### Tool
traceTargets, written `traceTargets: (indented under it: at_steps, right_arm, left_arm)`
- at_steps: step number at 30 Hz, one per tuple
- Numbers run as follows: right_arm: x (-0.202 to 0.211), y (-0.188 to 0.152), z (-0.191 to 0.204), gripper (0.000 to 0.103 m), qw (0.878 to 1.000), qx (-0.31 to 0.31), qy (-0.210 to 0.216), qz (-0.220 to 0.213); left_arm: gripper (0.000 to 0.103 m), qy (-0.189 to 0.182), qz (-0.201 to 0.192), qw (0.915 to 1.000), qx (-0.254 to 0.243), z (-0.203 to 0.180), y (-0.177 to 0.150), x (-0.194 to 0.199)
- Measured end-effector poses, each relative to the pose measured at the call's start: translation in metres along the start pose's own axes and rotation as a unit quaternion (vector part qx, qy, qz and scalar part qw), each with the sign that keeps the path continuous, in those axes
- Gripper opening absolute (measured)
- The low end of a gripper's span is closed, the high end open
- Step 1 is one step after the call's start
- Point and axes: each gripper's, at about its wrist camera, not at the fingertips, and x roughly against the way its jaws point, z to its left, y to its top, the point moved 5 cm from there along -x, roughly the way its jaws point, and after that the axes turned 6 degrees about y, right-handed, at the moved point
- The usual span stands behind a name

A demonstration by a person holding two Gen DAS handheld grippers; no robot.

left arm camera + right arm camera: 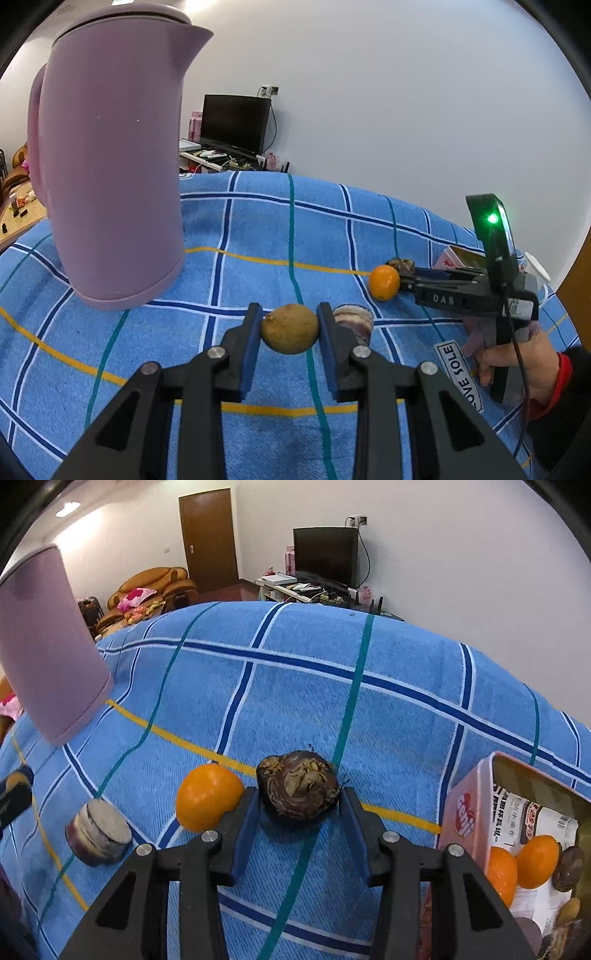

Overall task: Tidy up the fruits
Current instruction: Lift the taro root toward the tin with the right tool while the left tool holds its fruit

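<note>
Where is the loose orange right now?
In the right wrist view, the orange lies on the cloth, touching the right gripper's left finger, beside the water chestnut.

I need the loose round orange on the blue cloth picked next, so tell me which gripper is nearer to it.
Right. The right gripper, shut on the dark brown water chestnut, has one finger right beside the round orange. The left gripper grips a tan fruit, well away from it.
</note>
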Motion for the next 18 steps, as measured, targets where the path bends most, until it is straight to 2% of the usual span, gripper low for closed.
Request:
traceTargets:
  at_steps: [4,10,16,18]
  right_arm:
    - [-0.0066,0.0071,-0.0017,0.047,1.000,-0.017,0.014,0.003]
    - [-0.0109,0.0089,0.0059,0.047,1.000,0.020,-0.022,0.007]
    - [-0.0088,0.0096,0.0065,0.046,0.999,0.024,-0.026,0.004]
    - [-0.0016,0.0073,0.0076,0.046,0.999,0.025,-0.028,-0.009]
  left_arm:
    - [0.032,0.003,0.000,1.0000,-0.005,-0.0017,-0.0002,-0.0005]
    - [0.032,0.022,0.006,0.9997,-0.006,0.0008,-0.0017,-0.0028]
    - [0.032,0.036,0.007,0.9993,-0.004,0.0054,-0.0019,-0.0038]
    - [0.032,0.039,0.006,0.9992,-0.004,0.0056,-0.0019,-0.0038]
